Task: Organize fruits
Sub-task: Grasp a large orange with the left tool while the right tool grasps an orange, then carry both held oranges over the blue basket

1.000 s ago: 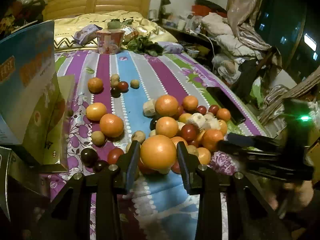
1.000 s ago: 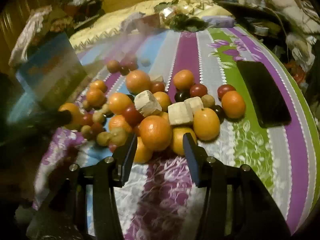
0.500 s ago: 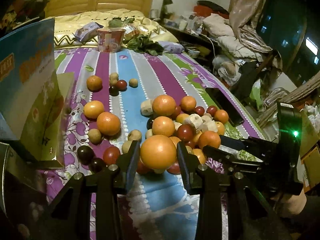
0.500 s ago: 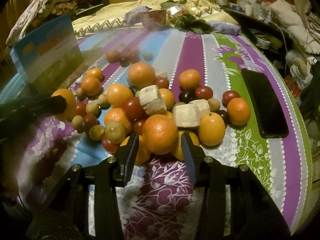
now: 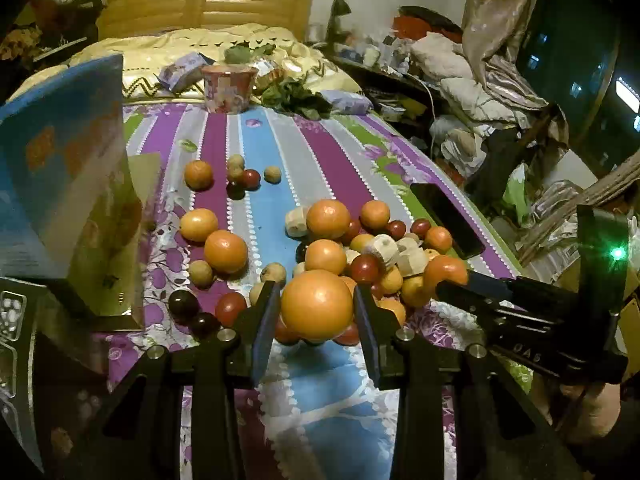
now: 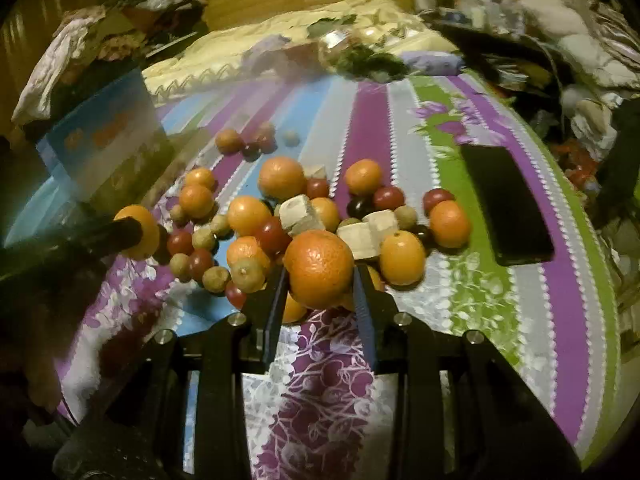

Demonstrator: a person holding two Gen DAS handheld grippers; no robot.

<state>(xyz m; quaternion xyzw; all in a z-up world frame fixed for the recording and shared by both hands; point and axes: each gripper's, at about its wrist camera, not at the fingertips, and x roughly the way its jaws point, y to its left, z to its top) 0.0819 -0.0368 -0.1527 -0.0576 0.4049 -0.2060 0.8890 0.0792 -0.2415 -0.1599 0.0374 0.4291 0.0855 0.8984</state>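
- Right gripper (image 6: 318,280) now clamps an orange (image 6: 319,268) it only straddled 0.5 s ago — lifted off the pile (image 6: 304,216)
- Left gripper (image 5: 316,306) keeps its big orange (image 5: 317,305) pinched — we've 2 fruits ready to sort, rest on the bedspread (image 5: 332,392)

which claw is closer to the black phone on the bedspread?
Right. The right claw, shut on an orange, sits at the pile's phone-side edge, nearer the black phone. The left claw holds another orange farther across the pile.

Fruit pile (image 5: 360,256) mid-bed (image 5: 264,200). Box (image 5: 64,184) left of it, phone (image 5: 446,220) right, cup (image 5: 229,88) behind. One orange (image 5: 317,305) between left fingers (image 5: 267,312), another (image 6: 319,268) between right fingers (image 6: 276,304).
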